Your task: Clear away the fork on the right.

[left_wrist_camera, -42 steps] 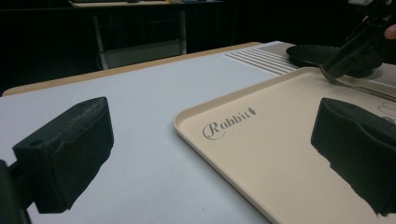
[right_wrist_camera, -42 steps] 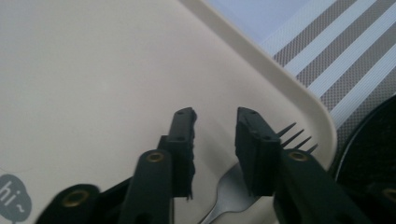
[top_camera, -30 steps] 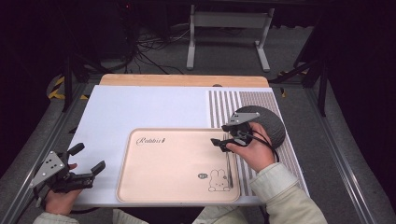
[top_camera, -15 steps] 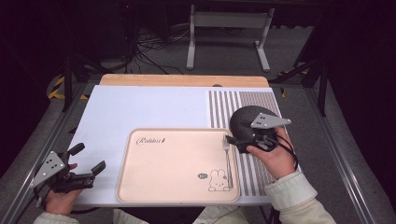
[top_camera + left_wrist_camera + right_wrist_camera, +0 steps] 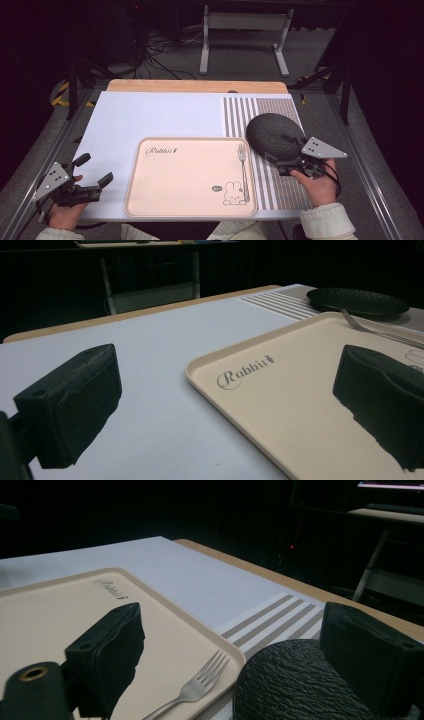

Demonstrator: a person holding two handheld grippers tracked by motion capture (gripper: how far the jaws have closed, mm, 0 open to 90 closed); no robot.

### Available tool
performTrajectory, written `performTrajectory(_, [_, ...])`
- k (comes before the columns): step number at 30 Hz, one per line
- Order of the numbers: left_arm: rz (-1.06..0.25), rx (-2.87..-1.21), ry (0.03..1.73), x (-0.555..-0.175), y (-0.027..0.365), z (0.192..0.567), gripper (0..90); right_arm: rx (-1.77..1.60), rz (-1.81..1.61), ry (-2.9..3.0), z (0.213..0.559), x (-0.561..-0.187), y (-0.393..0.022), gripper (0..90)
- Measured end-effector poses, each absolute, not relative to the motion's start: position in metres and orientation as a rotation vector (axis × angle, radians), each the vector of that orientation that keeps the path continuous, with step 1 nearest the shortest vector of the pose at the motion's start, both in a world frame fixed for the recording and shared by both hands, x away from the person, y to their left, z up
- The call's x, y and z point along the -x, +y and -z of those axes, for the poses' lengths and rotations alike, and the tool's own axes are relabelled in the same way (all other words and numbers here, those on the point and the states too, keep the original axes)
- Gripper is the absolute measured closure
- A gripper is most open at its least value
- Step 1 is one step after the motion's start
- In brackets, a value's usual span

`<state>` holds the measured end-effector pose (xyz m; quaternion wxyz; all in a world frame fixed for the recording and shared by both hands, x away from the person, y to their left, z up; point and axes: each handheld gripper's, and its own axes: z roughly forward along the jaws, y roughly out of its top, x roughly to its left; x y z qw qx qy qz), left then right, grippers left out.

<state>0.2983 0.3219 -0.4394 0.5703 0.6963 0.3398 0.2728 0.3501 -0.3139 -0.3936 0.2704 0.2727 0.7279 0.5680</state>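
I'm bringing my right gripper [image 5: 286,161], jaws just opened wide and empty, over the round black textured plate [image 5: 274,136] on the striped mat; I should straddle its near rim squarely before closing

The tray [image 5: 190,175] looks like smooth matt plastic, cream-coloured with a printed script and bunny. On its right edge lies a shiny metal fork [image 5: 243,170]. Just right of the tray sits a black plate [image 5: 274,135] with a rough, pebbly matt finish. Under the tray there's a smooth matt white mat [image 5: 150,117], with a woven-looking striped section [image 5: 250,112], over a wooden table [image 5: 195,85].
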Motion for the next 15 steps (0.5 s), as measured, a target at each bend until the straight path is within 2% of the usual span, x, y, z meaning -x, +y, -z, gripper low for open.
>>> performTrajectory(8, [-0.652, -1.628, 0.787, -0.296, 0.322, 0.438, 0.0, -0.760, -1.539, 1.895, 0.419, -0.341, -0.338, 7.9])
performTrajectory(15, [-0.657, -1.631, 0.776, -0.296, 0.321, 0.438, 0.0, -0.767, -1.525, 1.895, 0.426, -0.340, -0.341, 7.0])
